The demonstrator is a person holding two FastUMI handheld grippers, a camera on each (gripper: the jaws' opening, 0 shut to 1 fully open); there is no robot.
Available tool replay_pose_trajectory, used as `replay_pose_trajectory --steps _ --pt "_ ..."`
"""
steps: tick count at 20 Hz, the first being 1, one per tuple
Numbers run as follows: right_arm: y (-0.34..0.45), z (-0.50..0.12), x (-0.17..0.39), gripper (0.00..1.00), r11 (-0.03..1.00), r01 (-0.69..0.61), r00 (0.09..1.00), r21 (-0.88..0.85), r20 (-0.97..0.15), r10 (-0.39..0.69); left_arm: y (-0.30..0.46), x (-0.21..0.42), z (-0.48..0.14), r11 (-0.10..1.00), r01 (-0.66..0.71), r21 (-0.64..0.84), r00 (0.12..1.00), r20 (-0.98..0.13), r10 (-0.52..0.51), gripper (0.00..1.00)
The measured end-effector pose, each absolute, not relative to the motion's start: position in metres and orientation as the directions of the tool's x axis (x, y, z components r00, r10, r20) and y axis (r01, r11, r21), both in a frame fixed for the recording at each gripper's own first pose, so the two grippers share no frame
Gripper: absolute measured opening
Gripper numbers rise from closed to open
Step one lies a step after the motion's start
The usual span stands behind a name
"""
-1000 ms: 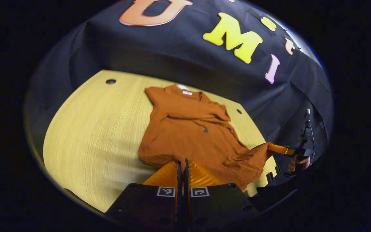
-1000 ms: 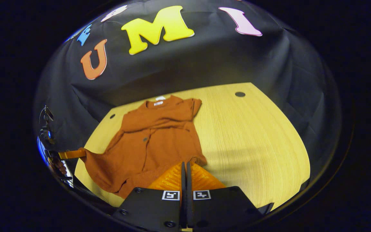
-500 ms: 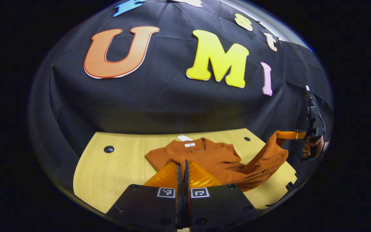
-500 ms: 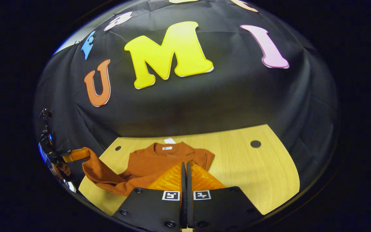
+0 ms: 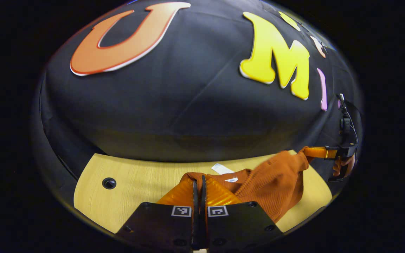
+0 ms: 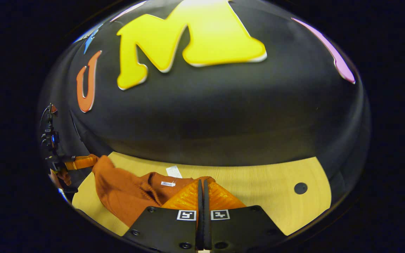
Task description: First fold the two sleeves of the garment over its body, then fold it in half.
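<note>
both grippers (image 5: 199,181) carried garment (image 5: 276,179) hem toward collar.

Both views are evenly but dimly lit from above, I judge, since the wooden table (image 5: 139,179) reads bright while the booth's wall darkens toward its foot. In the left gripper view a soft band of shadow lies along the table's far edge; I see no hard cast shadows and no glare. The rust-coloured garment (image 5: 276,179) is slightly motion-blurred, its ribbing sharper near the middle than at its lifted corner. Fisheye distortion bows the table edge and stretches everything near the rim. In the right gripper view the garment (image 6: 125,189) at the left rim appears soft and darker, and I cannot resolve fine detail there.
</note>
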State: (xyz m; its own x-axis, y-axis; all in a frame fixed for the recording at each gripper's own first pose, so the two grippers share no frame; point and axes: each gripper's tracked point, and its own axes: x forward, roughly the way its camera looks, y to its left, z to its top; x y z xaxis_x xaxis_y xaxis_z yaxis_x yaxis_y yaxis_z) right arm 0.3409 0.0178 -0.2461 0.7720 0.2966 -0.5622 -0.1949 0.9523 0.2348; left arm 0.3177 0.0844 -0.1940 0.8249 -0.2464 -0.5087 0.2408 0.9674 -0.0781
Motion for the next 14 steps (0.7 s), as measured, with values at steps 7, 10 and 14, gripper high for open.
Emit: replay_pose_trajectory --steps 7,10,14 --pt "0.004 -0.325 0.376 0.0 0.96 -0.142 0.753 0.243 -0.602 0.264 0.096 0.379 -0.249 0.983 0.184 0.03 0.851 -0.506 -0.144 0.03" --pt "-0.002 -0.334 0.383 0.0 0.97 -0.145 0.77 0.193 -0.594 0.234 0.097 0.407 -0.254 0.983 0.177 0.056 0.86 -0.494 -0.127 0.03" --pt "0.005 -0.331 0.397 0.08 0.983 -0.081 0.778 0.165 -0.606 0.166 0.1 0.407 -0.287 0.979 0.18 0.096 0.828 -0.552 -0.098 0.1"
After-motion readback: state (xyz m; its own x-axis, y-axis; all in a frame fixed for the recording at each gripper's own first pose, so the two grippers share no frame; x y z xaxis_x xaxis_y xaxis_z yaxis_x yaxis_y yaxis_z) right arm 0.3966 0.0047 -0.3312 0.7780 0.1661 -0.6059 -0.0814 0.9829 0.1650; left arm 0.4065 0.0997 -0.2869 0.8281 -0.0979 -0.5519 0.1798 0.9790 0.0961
